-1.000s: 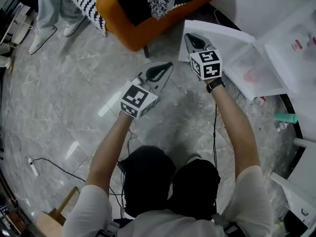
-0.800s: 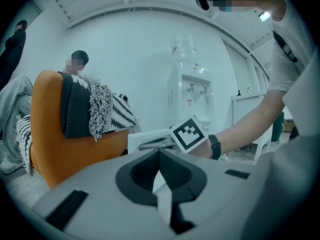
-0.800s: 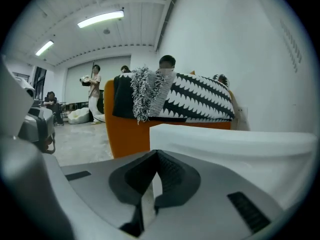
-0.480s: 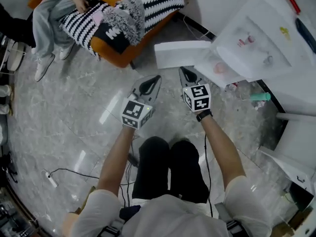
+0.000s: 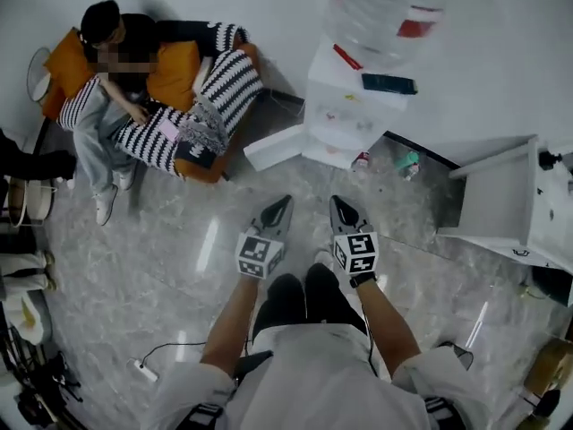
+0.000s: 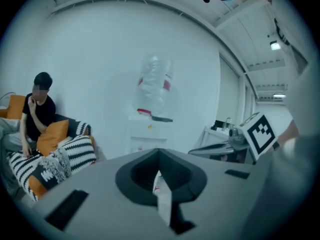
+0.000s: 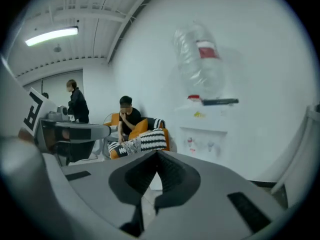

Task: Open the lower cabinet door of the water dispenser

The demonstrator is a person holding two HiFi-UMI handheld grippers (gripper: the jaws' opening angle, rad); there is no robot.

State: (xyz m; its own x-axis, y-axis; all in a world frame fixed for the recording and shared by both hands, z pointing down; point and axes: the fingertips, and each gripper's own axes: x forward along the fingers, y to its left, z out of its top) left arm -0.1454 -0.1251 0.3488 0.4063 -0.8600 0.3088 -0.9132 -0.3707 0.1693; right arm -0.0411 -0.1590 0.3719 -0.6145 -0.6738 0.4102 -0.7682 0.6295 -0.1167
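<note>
The water dispenser [image 5: 349, 115] stood at the far side, against the wall. Its lower cabinet door [image 5: 276, 148] was seen swung out to the left, so the task was judged done. The left hand-held gripper [image 5: 284, 201] and the right hand-held gripper [image 5: 338, 202] were closed together and empty, well apart from the door. If the door were bumped, it could be pushed shut, and the small bottles [image 5: 361, 160] near it could be knocked over.

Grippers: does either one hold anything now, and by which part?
Nothing is held. The left gripper and the right gripper are both shut and empty, short of the dispenser.
</note>
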